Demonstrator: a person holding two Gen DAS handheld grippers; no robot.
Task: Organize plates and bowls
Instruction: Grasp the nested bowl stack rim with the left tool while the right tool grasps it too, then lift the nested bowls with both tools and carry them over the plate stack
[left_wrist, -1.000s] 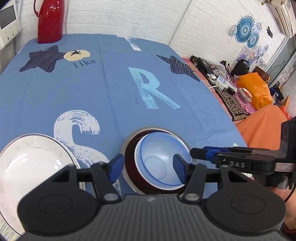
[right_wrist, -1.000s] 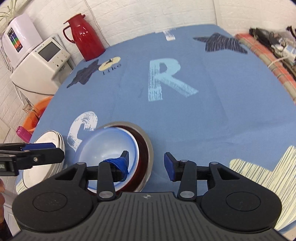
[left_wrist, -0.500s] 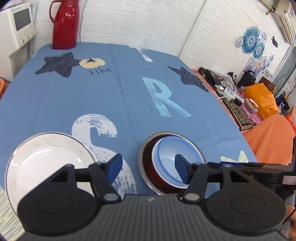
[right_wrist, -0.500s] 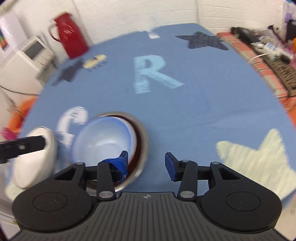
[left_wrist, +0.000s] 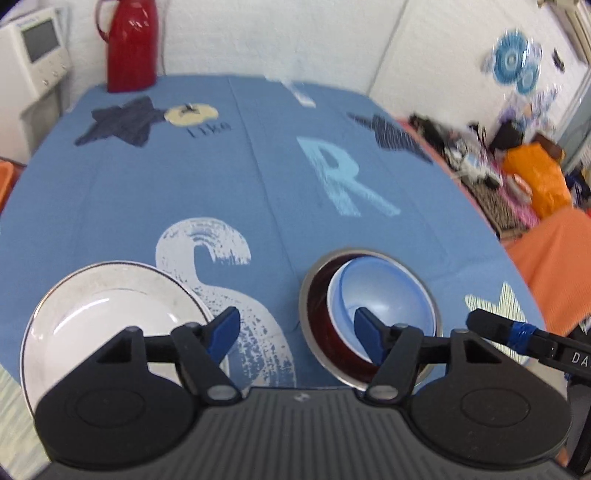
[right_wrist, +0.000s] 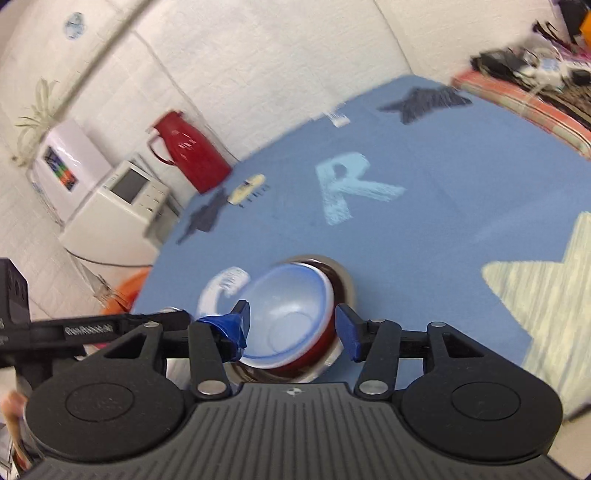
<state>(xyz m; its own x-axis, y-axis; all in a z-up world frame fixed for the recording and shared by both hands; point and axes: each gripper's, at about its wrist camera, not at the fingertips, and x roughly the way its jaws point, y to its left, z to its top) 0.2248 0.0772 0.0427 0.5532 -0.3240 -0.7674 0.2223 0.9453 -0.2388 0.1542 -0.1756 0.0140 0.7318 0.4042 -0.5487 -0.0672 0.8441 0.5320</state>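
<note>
Two tongs, left tongs (left_wrist: 293, 328) and right tongs (right_wrist: 291, 325), both agape, empty, above nested bowls (left_wrist: 380, 299).

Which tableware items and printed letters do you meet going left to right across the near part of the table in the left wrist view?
White plate → white letter S → blue bowl nested in the red bowl.

White brick walls (left_wrist: 258, 33), blue printed tablecloth (left_wrist: 229, 173), cluttered side bench (left_wrist: 491, 184) beyond.
</note>
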